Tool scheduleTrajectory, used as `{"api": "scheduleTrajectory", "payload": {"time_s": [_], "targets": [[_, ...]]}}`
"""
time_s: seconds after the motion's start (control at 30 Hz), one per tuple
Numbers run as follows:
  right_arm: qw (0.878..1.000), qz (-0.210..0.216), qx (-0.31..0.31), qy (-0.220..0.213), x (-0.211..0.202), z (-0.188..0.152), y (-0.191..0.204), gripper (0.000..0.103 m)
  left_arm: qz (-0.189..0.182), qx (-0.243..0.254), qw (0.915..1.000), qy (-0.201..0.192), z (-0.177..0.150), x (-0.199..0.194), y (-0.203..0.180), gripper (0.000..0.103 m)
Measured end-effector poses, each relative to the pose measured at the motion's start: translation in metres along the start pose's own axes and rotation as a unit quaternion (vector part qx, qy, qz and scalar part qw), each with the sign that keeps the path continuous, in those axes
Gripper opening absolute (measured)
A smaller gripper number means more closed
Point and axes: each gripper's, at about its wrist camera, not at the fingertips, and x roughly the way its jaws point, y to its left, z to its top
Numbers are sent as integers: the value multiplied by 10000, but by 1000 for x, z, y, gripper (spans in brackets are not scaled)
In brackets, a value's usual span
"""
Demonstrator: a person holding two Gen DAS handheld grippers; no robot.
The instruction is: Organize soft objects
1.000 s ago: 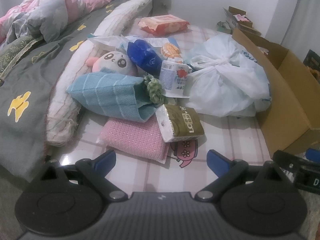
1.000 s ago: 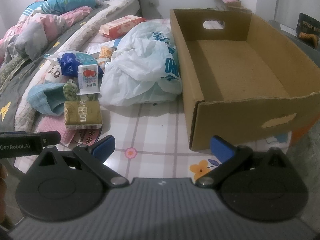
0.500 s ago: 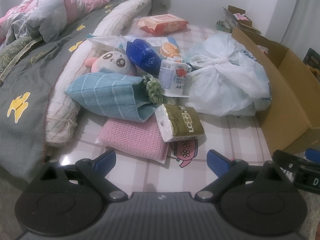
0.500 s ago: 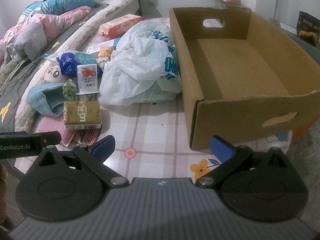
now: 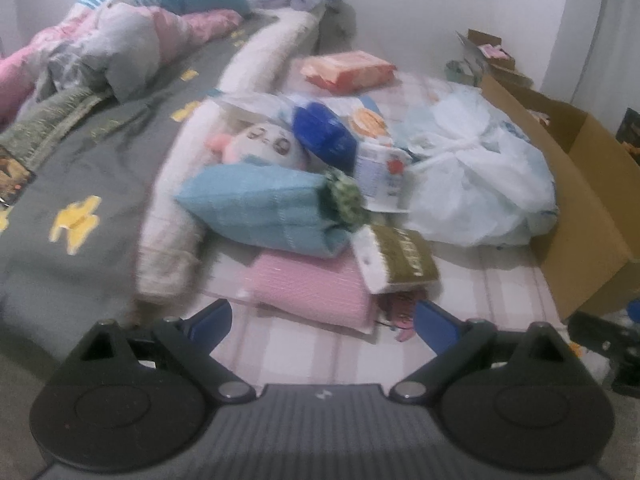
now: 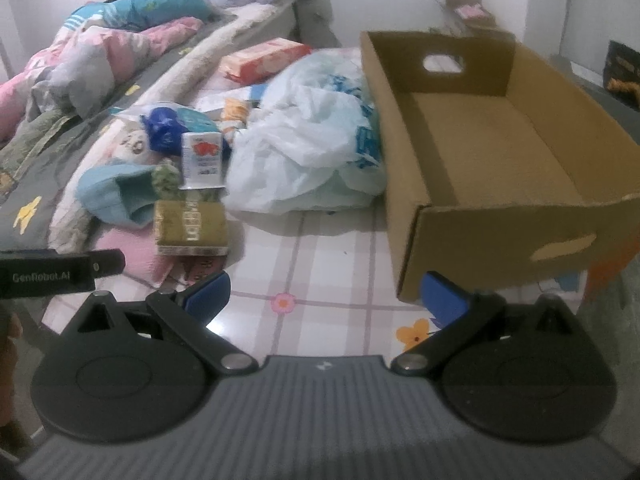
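A heap of soft things lies on the checked cloth: a pink folded cloth (image 5: 316, 292), a blue towel (image 5: 268, 204), a white plush face (image 5: 266, 148), an olive tissue pack (image 5: 400, 258), a blue pouch (image 5: 324, 136) and a white plastic bag (image 5: 476, 184). My left gripper (image 5: 322, 320) stands open just short of the pink cloth, nothing between its fingers. My right gripper (image 6: 324, 294) is open too, over bare cloth, with the tissue pack (image 6: 192, 228) ahead on its left and the empty cardboard box (image 6: 500, 152) ahead on its right.
A bed with a grey blanket (image 5: 92, 184) and crumpled bedding (image 5: 120, 52) runs along the left. An orange wipes pack (image 5: 346, 70) lies at the back. More small boxes (image 5: 488, 52) stand by the far wall. The left gripper's body (image 6: 56, 272) shows at the right view's left edge.
My left gripper has moved forward toward the pink cloth and tissue pack, and its view is blurred. My right gripper has barely shifted. Both stay open.
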Motion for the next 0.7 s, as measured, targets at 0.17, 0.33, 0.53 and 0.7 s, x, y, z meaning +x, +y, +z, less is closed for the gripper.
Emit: {"api": "scheduleTrajectory", "payload": {"time_s": [0.17,0.33,0.53,0.7], "targets": [[9992,269,-216,-193,-10,5,18,102,220,-10,9995,-210,3,-12,21,98],[9958,580,-540,-469,-15,26,39,102,338,44,9991,-238,14,-17,38,98],[9887,954,-793,-838,-11,61,65,102,270,-109,9988,-399,24,-13,57,98],[9815,1408,-870,-961,0,77,75,102,42,-434,9979,-486,33,-4,70,98]]}}
